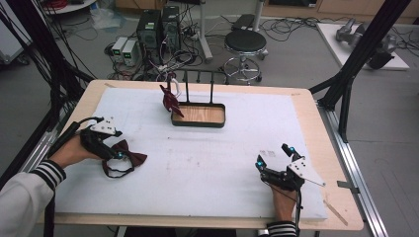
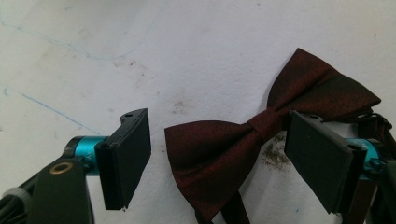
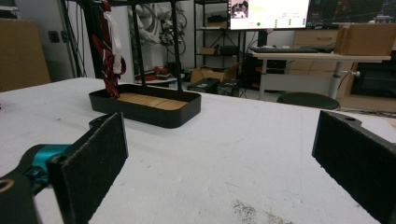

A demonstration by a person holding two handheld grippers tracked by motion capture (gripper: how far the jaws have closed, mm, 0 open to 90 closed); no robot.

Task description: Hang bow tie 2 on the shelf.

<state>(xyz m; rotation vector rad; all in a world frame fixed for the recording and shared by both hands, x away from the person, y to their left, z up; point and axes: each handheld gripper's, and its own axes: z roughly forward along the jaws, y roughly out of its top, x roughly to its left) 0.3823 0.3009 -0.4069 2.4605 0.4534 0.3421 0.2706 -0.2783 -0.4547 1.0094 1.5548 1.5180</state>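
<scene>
A dark red bow tie (image 1: 129, 154) lies flat on the white mat at the left, its black strap curled beside it. My left gripper (image 1: 117, 148) hovers over it, open, and in the left gripper view the bow tie (image 2: 224, 149) lies between the two pads, neither touching it. A second dark red bow tie (image 1: 170, 101) hangs from the black rack (image 1: 199, 94) at the left end of its tray (image 1: 198, 121). My right gripper (image 1: 274, 157) rests open at the front right with nothing between its jaws; the hanging tie (image 3: 108, 56) and tray (image 3: 145, 109) show far ahead of it.
The white mat (image 1: 197, 163) covers most of the wooden table. A stool (image 1: 245, 44) and computer boxes (image 1: 159, 27) stand on the floor beyond the far edge. Black frame posts (image 1: 353, 79) rise at the right side.
</scene>
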